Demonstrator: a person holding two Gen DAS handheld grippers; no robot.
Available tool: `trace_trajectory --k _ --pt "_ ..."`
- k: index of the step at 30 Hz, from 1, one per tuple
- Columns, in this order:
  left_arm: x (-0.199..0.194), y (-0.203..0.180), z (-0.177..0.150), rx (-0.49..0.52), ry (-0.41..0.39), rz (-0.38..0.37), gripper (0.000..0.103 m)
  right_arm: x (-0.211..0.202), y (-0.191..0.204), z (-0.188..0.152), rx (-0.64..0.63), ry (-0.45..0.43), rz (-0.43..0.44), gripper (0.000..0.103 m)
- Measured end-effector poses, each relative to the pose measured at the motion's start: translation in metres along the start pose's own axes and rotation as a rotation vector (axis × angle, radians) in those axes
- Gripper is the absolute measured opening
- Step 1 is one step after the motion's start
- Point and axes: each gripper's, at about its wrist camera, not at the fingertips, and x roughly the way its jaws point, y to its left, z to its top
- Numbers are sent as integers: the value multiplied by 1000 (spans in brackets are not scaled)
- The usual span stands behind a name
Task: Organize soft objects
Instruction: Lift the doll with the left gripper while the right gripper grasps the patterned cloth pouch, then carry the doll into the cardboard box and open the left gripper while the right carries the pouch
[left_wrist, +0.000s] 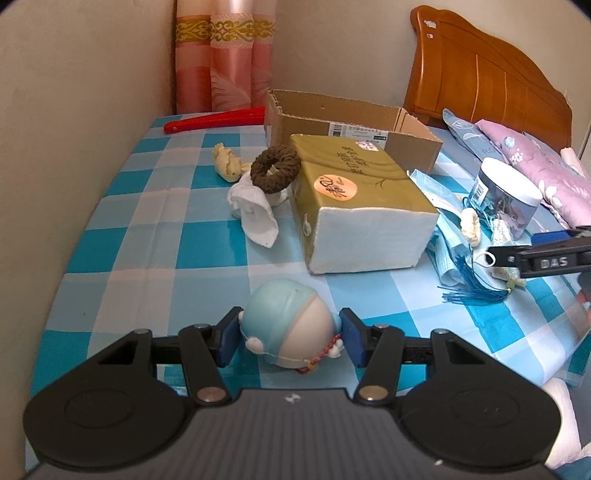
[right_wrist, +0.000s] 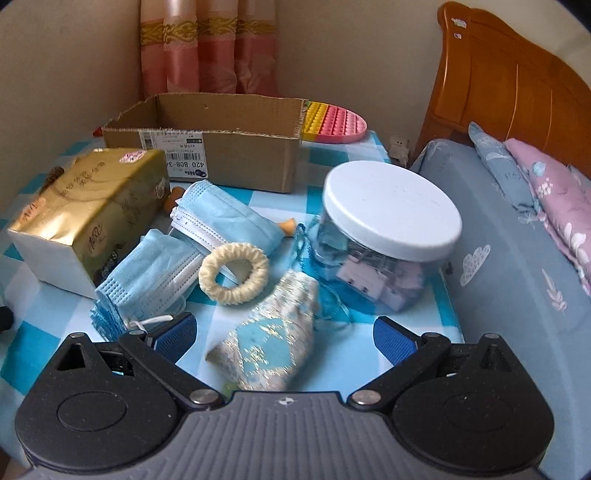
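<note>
Half the orange toy (right_wrist: 288, 225) hides beneath blue masks (right_wrist: 225, 218).

blue round toy (left_wrist: 291, 325) | on checked sheet | brocade pouch (right_wrist: 273, 332) | lying beside cream ring (right_wrist: 233, 275)

Brocade pouch (right_wrist: 273, 332) blurred, brown doll (right_wrist: 177, 197) mostly hidden under masks (right_wrist: 221, 218)

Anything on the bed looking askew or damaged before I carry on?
The tissue pack lies skewed with a brown hair tie propped against it. The cardboard box has ragged, torn rims. The face masks sprawl in a loose heap, one ear loop trailing by the right hand-held gripper.
</note>
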Motion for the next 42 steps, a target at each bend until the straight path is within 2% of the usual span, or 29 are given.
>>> trace_trajectory --k 8,11,17,21,24,29,35,42 --pt "0 1 0 -6 -2 -1 55 6 -11 -11 27 24 -34 103" --pt "0 1 0 -6 -3 0 55 5 -12 -10 33 19 -27 96" --pt "1 -2 0 5 -2 10 55 6 -1 -3 16 6 -7 76" --pt "0 -3 1 22 2 16 55 2 0 -3 14 5 14 54" --pt "-1 -6 1 45 13 23 55 -1 1 -4 -13 8 12 49" --pt "-6 -9 4 74 35 18 54 -11 2 -5 -58 2 30 45" --pt "-20 -17 8 108 33 24 53 -38 -3 -1 -98 -44 87 44" --pt "-42 -26 28 126 22 -13 53 -71 -12 9 -138 -101 174 44"
